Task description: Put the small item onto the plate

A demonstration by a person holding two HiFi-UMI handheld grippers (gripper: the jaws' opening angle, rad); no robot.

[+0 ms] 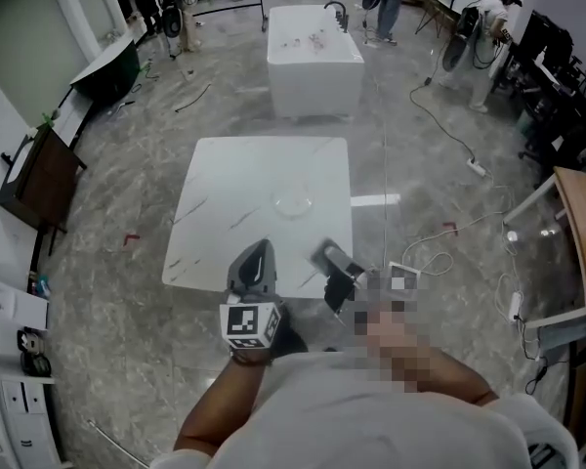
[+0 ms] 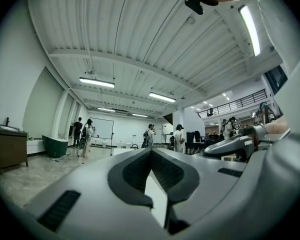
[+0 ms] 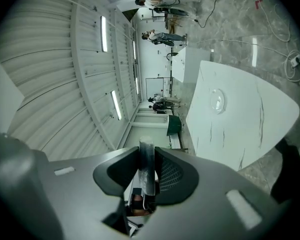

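A clear glass plate (image 1: 294, 203) lies on the square white table (image 1: 225, 193), right of its middle. My right gripper (image 1: 325, 255) hovers over the table's near right corner, turned on its side. Its jaws are shut on a small grey rod-shaped item (image 3: 146, 164) that stands up between the pads. In the right gripper view the plate (image 3: 217, 100) lies ahead on the table (image 3: 250, 129), well apart from the item. My left gripper (image 1: 262, 248) is held at the table's near edge, pointing up and away, with its jaws (image 2: 151, 153) shut on nothing.
A white tub-like block (image 1: 314, 62) stands beyond the table. Cables (image 1: 439, 252) trail over the marble floor at the right. There is a dark cabinet (image 1: 41, 179) at the left and a wooden desk (image 1: 581, 223) at the right. Several people stand at the far end of the room.
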